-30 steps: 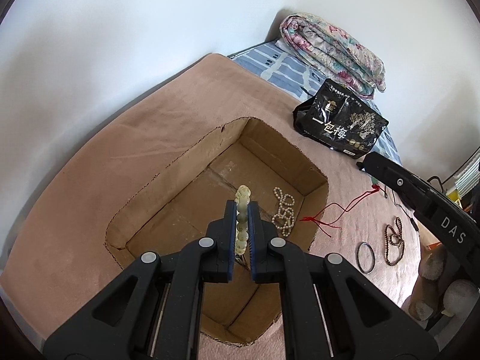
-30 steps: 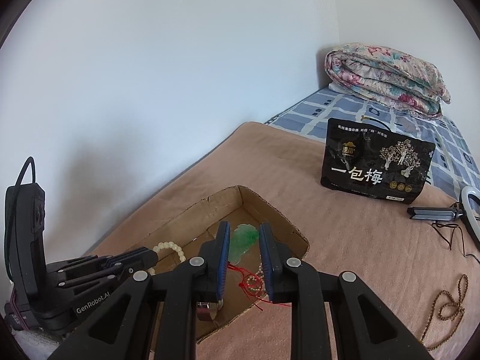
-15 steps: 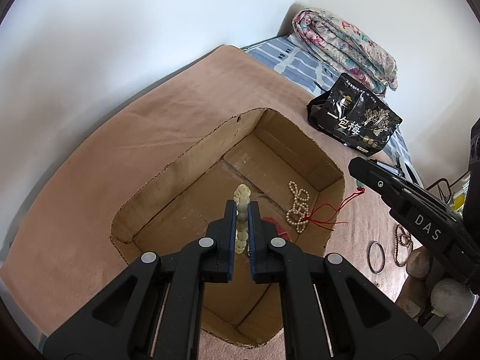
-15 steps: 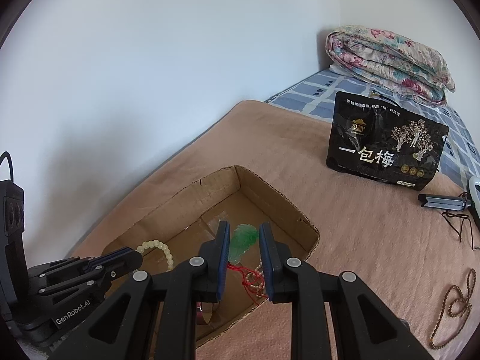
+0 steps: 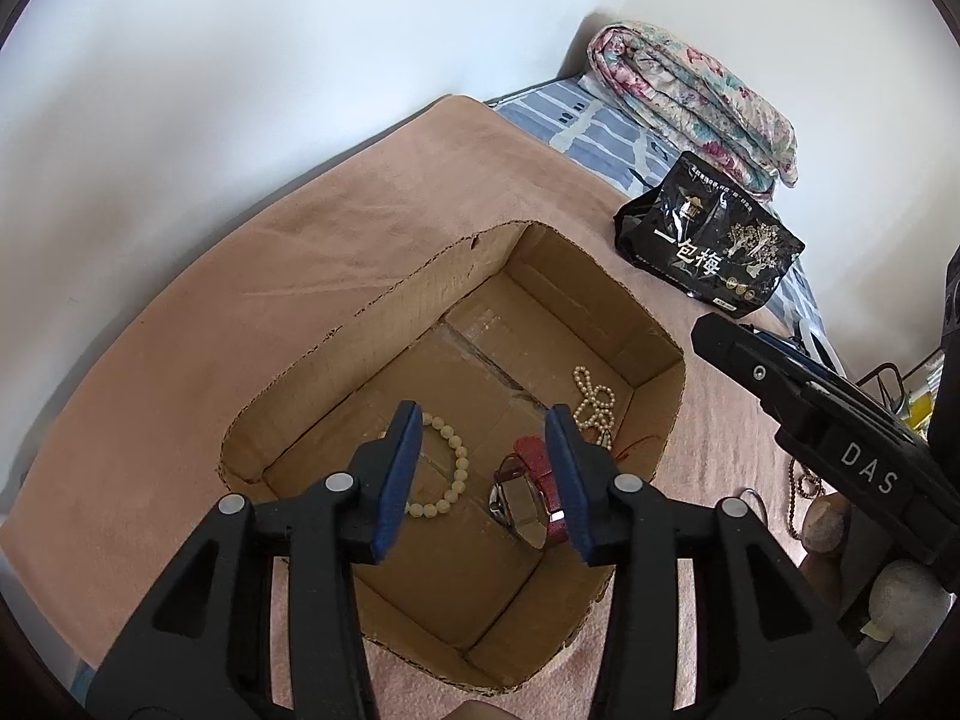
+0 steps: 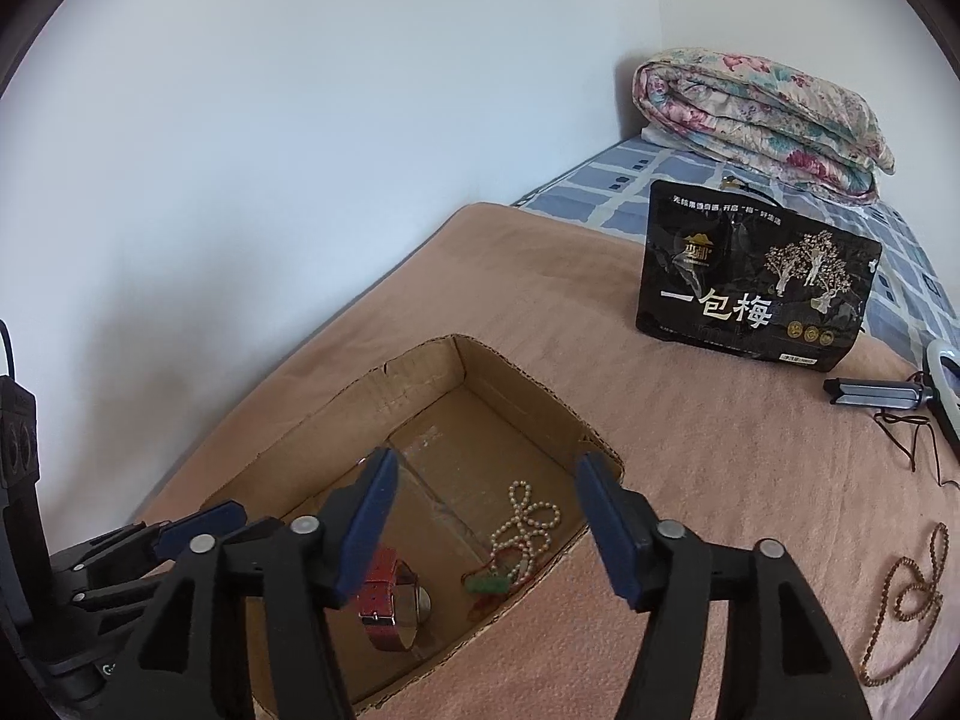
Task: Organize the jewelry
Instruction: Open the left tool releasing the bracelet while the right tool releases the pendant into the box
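Note:
An open cardboard box [image 5: 420, 294] [image 6: 528, 384] sits on the pink blanket. Inside lie a cream bead bracelet [image 5: 447, 474], a red-strap watch [image 5: 528, 492] [image 6: 390, 600], a pearl necklace [image 5: 594, 405] [image 6: 531, 522] and a green jade pendant on red cord [image 6: 492, 585]. My left gripper [image 5: 483, 474] is open and empty above the box. My right gripper [image 6: 489, 522] is open and empty above the box's right side. The left gripper's fingers [image 6: 198, 525] show at the lower left of the right wrist view.
A black snack bag [image 5: 714, 246] [image 6: 756, 294] stands behind the box. A folded floral quilt [image 6: 762, 114] lies at the back. A brown bead string [image 6: 906, 594] and a dark bangle [image 5: 753, 498] lie on the blanket to the right. A phone-stand clamp [image 6: 876, 399] lies far right.
Both grippers opened. The cream bracelet dropped from my left gripper into the box, and the jade pendant dropped from my right gripper into the box.

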Demonstrator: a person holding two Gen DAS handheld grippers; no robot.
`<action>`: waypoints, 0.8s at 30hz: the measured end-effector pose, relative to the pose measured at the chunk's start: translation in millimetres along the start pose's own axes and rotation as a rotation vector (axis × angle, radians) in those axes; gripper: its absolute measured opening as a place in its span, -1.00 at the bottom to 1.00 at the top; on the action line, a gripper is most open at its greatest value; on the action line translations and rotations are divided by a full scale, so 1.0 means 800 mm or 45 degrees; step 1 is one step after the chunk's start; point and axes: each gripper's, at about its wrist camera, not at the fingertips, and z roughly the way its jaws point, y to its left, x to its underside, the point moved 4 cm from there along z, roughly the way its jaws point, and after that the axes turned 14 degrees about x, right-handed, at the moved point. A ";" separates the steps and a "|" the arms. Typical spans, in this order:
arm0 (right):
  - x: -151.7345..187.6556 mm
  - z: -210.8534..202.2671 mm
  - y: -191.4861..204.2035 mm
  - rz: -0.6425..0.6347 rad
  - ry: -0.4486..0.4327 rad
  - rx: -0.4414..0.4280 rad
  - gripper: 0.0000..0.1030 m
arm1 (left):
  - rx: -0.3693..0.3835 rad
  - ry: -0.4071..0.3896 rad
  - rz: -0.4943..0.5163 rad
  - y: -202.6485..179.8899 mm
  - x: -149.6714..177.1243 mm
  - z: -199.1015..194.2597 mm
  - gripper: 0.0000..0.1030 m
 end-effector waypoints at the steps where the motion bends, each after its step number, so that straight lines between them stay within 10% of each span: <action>1: -0.001 -0.001 -0.001 0.004 -0.001 0.007 0.36 | -0.003 -0.003 0.011 -0.002 -0.001 0.000 -0.16; 14: -0.006 -0.025 -0.028 0.066 -0.054 0.090 0.99 | 0.006 -0.053 0.116 -0.038 0.000 -0.006 0.29; 24: -0.001 -0.052 -0.054 0.106 -0.081 0.110 0.99 | 0.037 -0.056 0.192 -0.074 0.006 -0.009 0.33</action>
